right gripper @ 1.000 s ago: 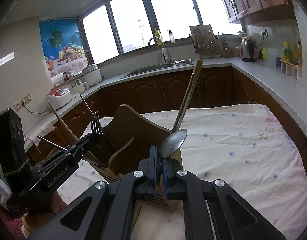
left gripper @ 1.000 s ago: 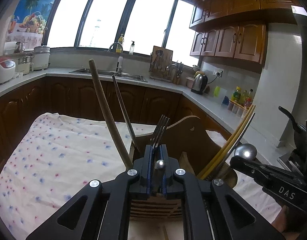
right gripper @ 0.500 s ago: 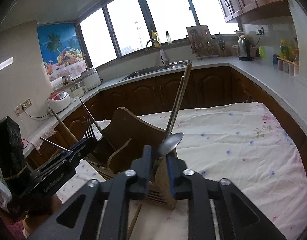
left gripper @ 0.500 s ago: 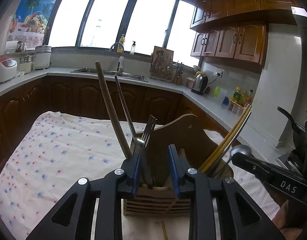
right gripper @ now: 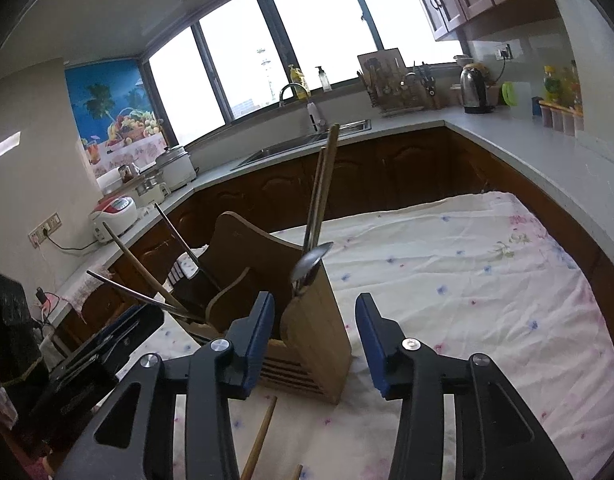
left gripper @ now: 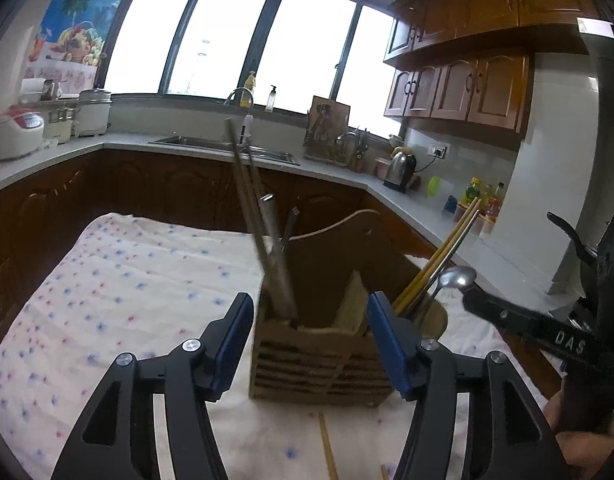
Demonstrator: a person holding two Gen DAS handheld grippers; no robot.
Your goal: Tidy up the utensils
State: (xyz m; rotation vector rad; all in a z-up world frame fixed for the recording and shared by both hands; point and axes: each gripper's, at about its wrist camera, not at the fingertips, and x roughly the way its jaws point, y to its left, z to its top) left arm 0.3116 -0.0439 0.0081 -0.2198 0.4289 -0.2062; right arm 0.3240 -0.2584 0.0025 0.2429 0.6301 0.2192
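Left gripper (left gripper: 310, 344): jaws spreading, nothing pinched; the wooden utensil caddy (left gripper: 319, 364) sits framed between its blue pads.
Right gripper (right gripper: 315, 340): jaws likewise widening and released, the caddy's end wall between them.
Spoon (right gripper: 311, 265): upright in the caddy's right-hand compartment beside chopsticks (right gripper: 323, 184).
Cloth (right gripper: 467, 280): floral, broad bare stretch right of the caddy.
Loose chopstick (right gripper: 261, 438): lying near the cloth's front edge.

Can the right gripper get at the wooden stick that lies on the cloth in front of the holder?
Probably yes. The wooden stick lies bare on the cloth, just below the right gripper, whose jaws are opening with nothing held. The utensil holder stands behind it, not over it.
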